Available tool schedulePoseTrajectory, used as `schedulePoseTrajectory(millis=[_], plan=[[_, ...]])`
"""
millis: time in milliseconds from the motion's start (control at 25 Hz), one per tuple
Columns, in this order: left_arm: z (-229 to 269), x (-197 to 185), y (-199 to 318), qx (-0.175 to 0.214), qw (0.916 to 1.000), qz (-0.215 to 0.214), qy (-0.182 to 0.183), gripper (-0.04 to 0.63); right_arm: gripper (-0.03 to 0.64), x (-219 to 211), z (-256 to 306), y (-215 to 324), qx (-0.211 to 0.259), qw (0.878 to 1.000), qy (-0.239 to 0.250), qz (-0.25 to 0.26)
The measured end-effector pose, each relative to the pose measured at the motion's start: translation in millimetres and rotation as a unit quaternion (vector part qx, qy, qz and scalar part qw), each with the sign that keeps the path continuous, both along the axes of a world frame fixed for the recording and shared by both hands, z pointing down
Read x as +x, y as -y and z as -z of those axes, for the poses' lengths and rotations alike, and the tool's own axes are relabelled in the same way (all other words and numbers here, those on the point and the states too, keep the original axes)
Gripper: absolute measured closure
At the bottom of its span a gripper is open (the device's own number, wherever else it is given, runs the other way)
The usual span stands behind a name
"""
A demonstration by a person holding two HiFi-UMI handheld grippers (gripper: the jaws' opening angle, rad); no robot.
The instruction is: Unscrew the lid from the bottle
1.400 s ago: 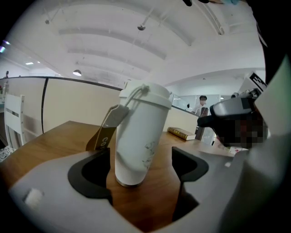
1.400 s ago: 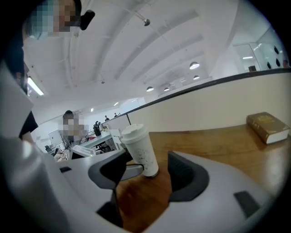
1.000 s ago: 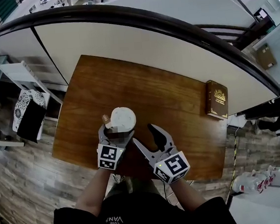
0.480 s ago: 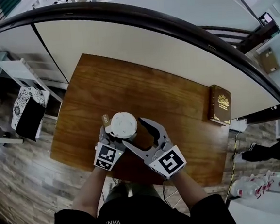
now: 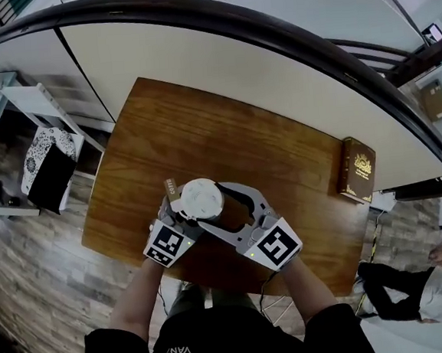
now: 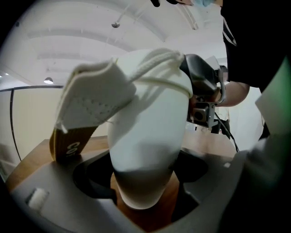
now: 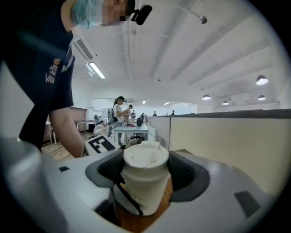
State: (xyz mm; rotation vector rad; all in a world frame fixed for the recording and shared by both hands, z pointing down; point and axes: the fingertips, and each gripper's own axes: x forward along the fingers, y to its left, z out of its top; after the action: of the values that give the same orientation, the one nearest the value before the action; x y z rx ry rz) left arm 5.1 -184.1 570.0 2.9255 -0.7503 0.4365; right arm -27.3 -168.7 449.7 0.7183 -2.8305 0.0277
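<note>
A white bottle [image 6: 145, 150] with a round white lid [image 5: 200, 198] stands near the front left of the brown wooden table [image 5: 225, 133]. My left gripper [image 5: 180, 216] is shut on the bottle's body, which fills the left gripper view. A brown tag [image 5: 170, 188] on a white cord hangs from the bottle's neck. My right gripper [image 5: 220, 209] comes in from the right at lid height. In the right gripper view the lid [image 7: 145, 157] sits between the two open jaws, with a small gap on each side.
A brown book [image 5: 359, 169] lies at the table's right edge. A curved white partition [image 5: 272, 60] runs behind the table. A white stand [image 5: 42, 111] and a black-and-white bag [image 5: 44, 176] are on the floor at the left. Another person [image 5: 415, 285] is at the lower right.
My right gripper has moved left from beside the bottle, and its jaws now stand on either side of the lid. The left gripper and bottle have stayed put.
</note>
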Motion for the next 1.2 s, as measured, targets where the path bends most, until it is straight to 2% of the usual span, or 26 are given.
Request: schedulePoseTrajectory(millis=[160, 360, 560, 680, 840, 920, 1000, 1080, 1200], plan=[[0, 1, 0, -0.001, 0.9998, -0.019, -0.002, 0.199, 0.318, 0, 2, 2, -0.003, 0.995, 0.002, 0.096], [2, 2, 0, 0.003, 0.9994, -0.032, -0.013, 0.201, 0.318, 1, 4, 4, -0.026, 0.979, 0.029, 0.201], [3, 4, 4, 0.002, 0.9992, -0.036, -0.018, 0.201, 0.316, 5, 5, 11, -0.037, 0.958, 0.031, 0.284], [4, 5, 4, 0.003, 0.9993, -0.032, -0.019, 0.201, 0.316, 8, 2, 10, -0.032, 0.952, 0.01, 0.305], [5, 5, 3, 0.013, 0.9994, -0.028, -0.012, 0.202, 0.313, 11, -1, 6, -0.023, 0.956, -0.025, 0.291], [5, 5, 4, 0.015, 0.9996, -0.023, -0.01, 0.202, 0.304, 13, 4, 4, -0.036, 0.964, -0.013, 0.264], [5, 7, 6, 0.012, 0.9998, -0.013, -0.009, 0.202, 0.302, 16, 12, 7, -0.053, 0.976, 0.014, 0.21], [4, 10, 7, 0.009, 1.0, -0.001, -0.004, 0.202, 0.301, 23, 16, 15, -0.057, 0.989, 0.033, 0.133], [-3, 13, 5, 0.003, 0.9997, 0.022, 0.009, 0.202, 0.302, 38, 19, 28, -0.066, 0.995, 0.069, 0.004]])
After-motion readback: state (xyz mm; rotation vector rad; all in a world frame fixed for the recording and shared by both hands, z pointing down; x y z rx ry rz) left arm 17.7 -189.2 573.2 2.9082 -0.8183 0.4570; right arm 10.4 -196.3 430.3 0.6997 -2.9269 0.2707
